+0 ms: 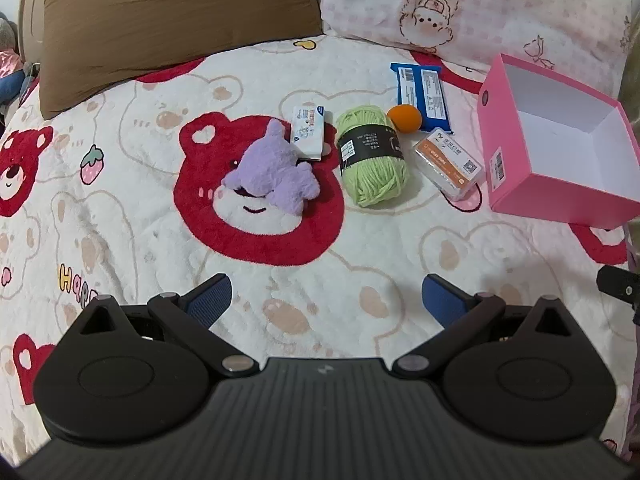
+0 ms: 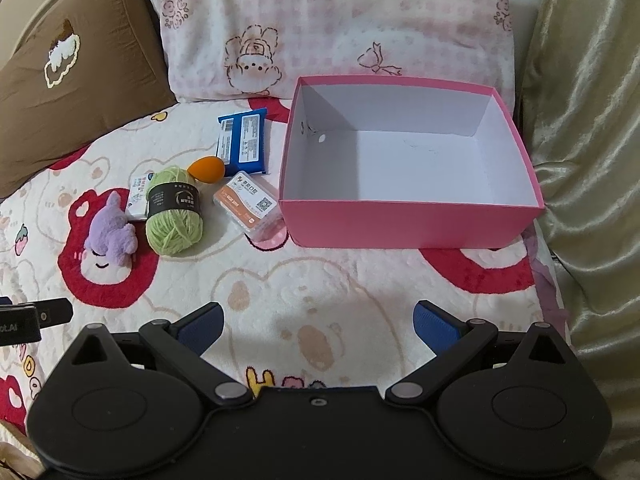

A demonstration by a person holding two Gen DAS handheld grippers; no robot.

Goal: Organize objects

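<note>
We list, on a bear-print blanket [image 1: 120,240]: one pink box [image 2: 400,220], open-topped, white inside, nothing in it, at the right end near a pink check pillow [image 2: 320,20]; one clear case with an orange label [image 2: 250,206], just beside the box's left wall; one blue packet [image 2: 242,142], behind that case; one orange egg-shaped sponge [image 2: 207,169], touching the packet's near edge; one green yarn skein [image 2: 174,212] with a dark band, left of the sponge; one small white packet [image 1: 308,132], partly behind the skein; one purple plush toy [image 1: 272,168], leftmost, lying on a red bear face. We hold the left gripper [image 1: 326,300] spread wide, nothing between its blue pads; the right gripper [image 2: 318,324] likewise wide and unloaded; both hover above bare blanket, apart from every item. A brown pillow [image 1: 172,20] lies at the back left.
</note>
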